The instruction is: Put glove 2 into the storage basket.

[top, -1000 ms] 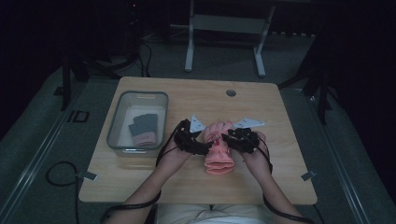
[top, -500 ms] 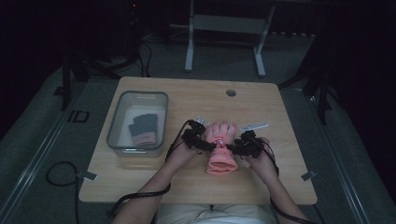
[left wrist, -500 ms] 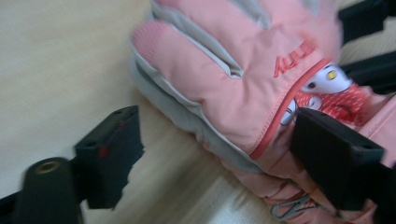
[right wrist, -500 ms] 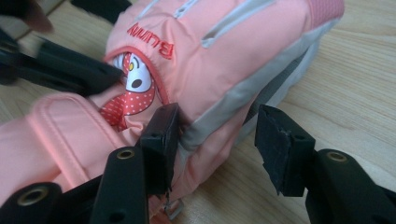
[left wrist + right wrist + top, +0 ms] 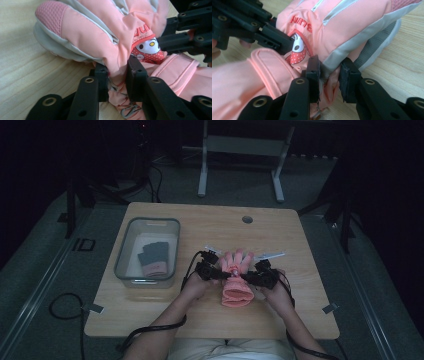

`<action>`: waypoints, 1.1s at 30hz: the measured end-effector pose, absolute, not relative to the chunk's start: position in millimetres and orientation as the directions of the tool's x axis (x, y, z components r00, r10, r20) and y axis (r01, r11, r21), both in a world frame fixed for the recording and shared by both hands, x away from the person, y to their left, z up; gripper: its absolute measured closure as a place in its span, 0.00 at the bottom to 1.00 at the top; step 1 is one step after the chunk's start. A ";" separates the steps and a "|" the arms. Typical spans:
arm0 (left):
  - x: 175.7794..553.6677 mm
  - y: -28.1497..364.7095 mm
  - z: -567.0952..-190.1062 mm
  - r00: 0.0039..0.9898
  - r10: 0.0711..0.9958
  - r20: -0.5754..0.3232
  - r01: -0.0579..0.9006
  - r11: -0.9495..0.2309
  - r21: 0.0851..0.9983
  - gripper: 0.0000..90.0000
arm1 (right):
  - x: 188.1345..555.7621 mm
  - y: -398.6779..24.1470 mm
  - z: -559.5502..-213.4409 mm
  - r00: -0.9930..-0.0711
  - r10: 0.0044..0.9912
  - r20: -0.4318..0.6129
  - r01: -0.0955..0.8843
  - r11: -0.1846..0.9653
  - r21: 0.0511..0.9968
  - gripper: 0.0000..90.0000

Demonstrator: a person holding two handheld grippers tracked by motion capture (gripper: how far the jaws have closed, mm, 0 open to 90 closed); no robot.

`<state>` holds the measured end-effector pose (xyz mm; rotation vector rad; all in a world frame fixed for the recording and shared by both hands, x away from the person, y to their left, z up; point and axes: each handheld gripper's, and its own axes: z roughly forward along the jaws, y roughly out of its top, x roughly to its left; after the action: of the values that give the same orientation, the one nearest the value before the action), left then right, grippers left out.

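Both grippers are pinching the pink glove [image 5: 236, 279]: I'm seeing left gripper [image 5: 117, 75] and right gripper [image 5: 329, 75] jaws just closing on fabric folds; the cartoon patch [image 5: 149, 50] is showing close-up.

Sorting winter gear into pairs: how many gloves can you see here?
2. A pink glove lies on the table, pinched at its middle by the left claw and right claw. A dark glove sits in the clear bin; another may hide beneath it.

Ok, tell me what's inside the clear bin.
Inside the clear bin lies a dark glove with a pink cuff, on a pale bottom. Whatever is beneath the glove is covered.
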<state>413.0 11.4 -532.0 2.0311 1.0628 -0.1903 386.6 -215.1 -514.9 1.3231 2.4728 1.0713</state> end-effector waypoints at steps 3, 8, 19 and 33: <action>409.3 11.1 -520.4 0.651 0.618 -0.441 0.720 -0.318 0.617 0.85 | 386.9 -217.8 -512.0 -0.602 0.768 0.219 0.674 0.342 0.655 0.82; 406.7 13.8 -495.8 0.678 0.627 -0.384 0.677 -0.331 0.657 0.85 | 384.8 -216.2 -494.0 -0.608 0.766 0.208 0.646 0.325 0.691 0.83; 405.8 32.5 -466.3 0.697 0.628 -0.347 0.647 -0.341 0.682 0.88 | 386.7 -195.9 -469.0 -0.628 0.753 0.194 0.602 0.313 0.735 0.86; 406.8 60.9 -418.0 0.717 0.625 -0.308 0.590 -0.310 0.745 0.89 | 394.6 -172.0 -421.8 -0.674 0.723 0.154 0.517 0.312 0.797 0.87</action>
<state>406.8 60.9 -418.0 1.9993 0.9282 0.0482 394.6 -172.0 -421.8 1.1317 2.3465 1.2911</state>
